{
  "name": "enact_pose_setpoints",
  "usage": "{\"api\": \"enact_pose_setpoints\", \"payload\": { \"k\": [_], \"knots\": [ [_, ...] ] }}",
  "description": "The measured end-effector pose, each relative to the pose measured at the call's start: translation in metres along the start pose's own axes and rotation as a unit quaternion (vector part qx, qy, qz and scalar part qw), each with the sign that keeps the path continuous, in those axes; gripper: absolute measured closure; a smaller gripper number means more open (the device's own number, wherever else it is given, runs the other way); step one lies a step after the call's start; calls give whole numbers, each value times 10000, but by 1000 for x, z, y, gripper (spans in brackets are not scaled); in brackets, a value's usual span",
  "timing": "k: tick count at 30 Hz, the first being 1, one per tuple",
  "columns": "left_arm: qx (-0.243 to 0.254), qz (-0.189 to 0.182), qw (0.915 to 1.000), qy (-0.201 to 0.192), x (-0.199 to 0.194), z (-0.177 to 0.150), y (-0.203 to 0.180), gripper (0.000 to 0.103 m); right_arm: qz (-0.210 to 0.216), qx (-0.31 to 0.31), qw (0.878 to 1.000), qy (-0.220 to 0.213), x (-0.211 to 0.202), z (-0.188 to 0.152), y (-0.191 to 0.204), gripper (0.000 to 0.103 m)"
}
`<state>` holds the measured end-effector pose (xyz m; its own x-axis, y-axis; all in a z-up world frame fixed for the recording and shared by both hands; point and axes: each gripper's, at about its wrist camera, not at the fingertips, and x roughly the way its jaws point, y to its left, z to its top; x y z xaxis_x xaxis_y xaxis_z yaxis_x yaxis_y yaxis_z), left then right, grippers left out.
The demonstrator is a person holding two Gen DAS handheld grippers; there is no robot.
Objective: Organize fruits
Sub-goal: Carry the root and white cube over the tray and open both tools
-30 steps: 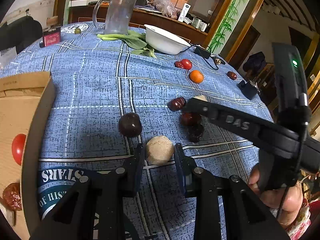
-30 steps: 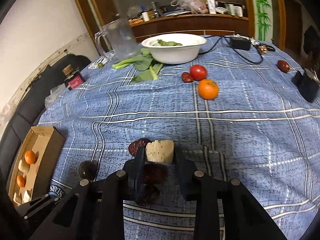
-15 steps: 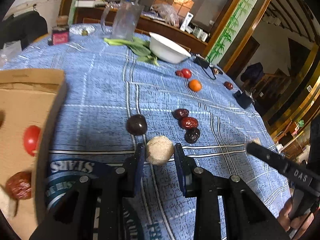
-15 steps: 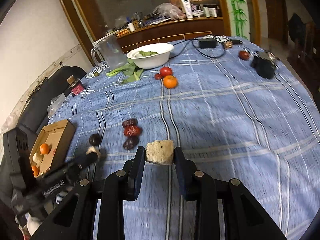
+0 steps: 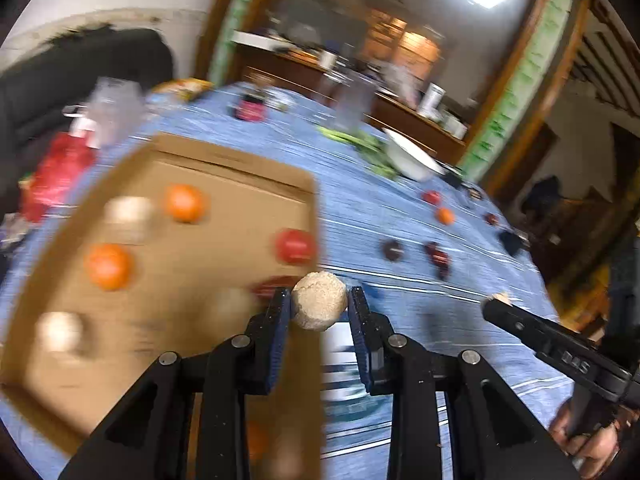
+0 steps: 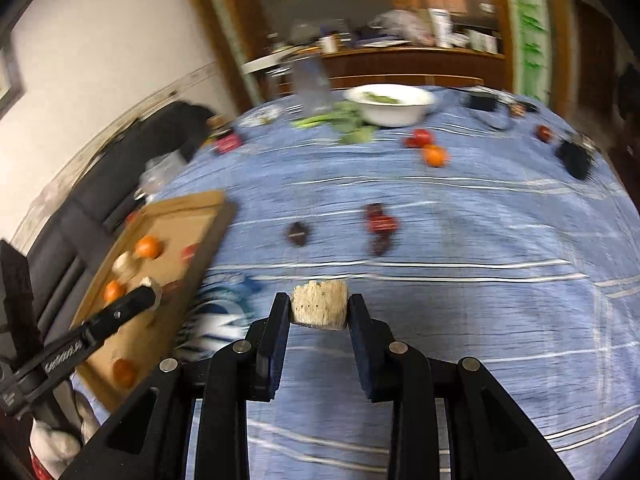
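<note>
Swung both grippers toward box; left gripper clenched on round beige ball, box at 10 o'clock, nearer; right gripper clenched on pale chunk.

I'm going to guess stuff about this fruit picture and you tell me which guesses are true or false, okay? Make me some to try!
1. The left hand-held gripper is holding a round beige ball. True.
2. The right hand-held gripper is empty. False: it is clamped on a pale chunk.
3. The cardboard box has orange fruits in it. True: one shows here.
4. The white bowl sits inside the cardboard box. False: it stands on the blue tablecloth, far from the box.
5. Every fruit is already in the box. False: an orange still lies on the cloth.
</note>
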<state>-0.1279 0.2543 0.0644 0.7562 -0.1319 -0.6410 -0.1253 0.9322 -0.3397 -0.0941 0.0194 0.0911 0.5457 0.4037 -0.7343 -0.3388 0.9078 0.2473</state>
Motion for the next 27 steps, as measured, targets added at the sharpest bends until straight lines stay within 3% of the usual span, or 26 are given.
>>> {"api": "enact_pose_setpoints", "payload": {
  "k": [3,8,15,24,27],
  "knots": [
    [-50,511,9986,-144,-19,0,28,74,316,-419,9985,151,11,-4,48,71],
    [-152,1011,9947,-101,-32,0,67,74,666,-1134,9906,365,29,-16,116,71],
    [-253,1006,9946,67,-27,-9,90,74,618,-1799,9799,600,59,-36,166,70],
    [-240,1000,9947,5,-28,-13,88,74,489,-1770,9798,792,84,-40,168,70],
    [-332,936,9951,-6,-30,-12,89,69,466,-1845,9789,740,84,-42,173,70]
  ]
}}
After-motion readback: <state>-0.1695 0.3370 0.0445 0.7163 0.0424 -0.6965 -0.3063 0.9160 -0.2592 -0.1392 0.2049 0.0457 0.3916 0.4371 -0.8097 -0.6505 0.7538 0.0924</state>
